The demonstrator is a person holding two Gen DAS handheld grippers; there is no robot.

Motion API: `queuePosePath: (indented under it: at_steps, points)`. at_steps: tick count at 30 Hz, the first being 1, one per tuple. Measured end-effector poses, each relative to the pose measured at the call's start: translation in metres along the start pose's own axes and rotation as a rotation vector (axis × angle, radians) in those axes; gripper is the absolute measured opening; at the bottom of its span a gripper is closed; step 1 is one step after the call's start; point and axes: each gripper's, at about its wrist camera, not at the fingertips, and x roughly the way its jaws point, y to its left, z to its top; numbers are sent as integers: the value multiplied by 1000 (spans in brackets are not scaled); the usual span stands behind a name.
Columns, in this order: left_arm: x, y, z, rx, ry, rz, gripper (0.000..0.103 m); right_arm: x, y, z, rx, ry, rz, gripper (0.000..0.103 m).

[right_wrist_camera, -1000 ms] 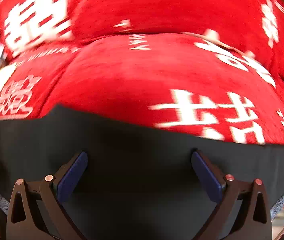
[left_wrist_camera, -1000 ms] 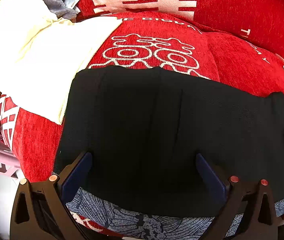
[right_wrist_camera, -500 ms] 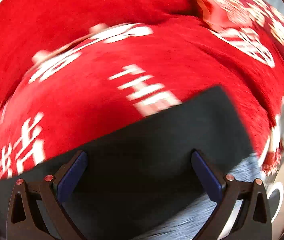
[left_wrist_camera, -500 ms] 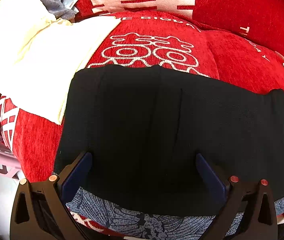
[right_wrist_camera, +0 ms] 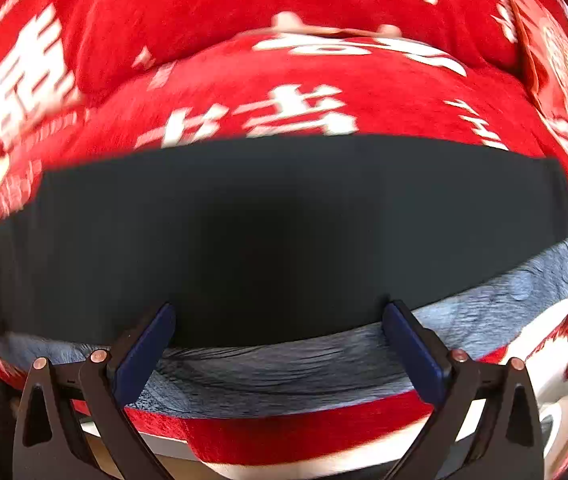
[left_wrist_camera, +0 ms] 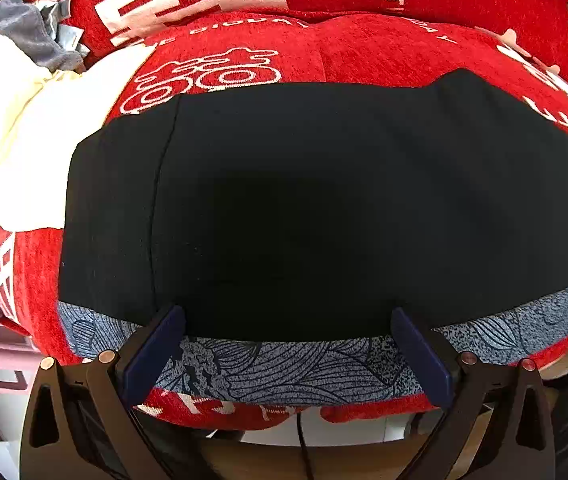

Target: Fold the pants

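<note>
Lying flat, black pants (left_wrist_camera: 304, 208) beneath "BIGDAY" lettering (left_wrist_camera: 244, 26)

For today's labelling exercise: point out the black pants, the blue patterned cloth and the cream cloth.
black pants (left_wrist_camera: 304, 208), left wrist view, middle of the fabric
blue patterned cloth (left_wrist_camera: 284, 368), left wrist view, front strip
cream cloth (left_wrist_camera: 32, 140), left wrist view, flat middle

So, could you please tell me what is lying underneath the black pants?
A blue-grey patterned cloth shows beneath the near edge of the black pants, on the red cushion. How far it extends under them is hidden.
</note>
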Motion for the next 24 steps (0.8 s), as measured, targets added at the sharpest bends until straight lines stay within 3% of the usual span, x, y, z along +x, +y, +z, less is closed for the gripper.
queuePosePath:
  at_steps: [6, 13, 19, 24]
  points:
    - [3, 27, 0, -83, 21, -88, 103, -1, -33, -2, 26, -8, -15, 103]
    - [-9, 28, -12, -109, 9, -39, 103, 3, -104, -3, 156, -17, -23, 103]
    - [-3, 70, -17, -220, 23, 6, 103, 3, -117, -5, 172, -38, -26, 103]
    - [6, 88, -24, -284, 40, -46, 103, 3, -136, -7, 230, -46, -41, 103]
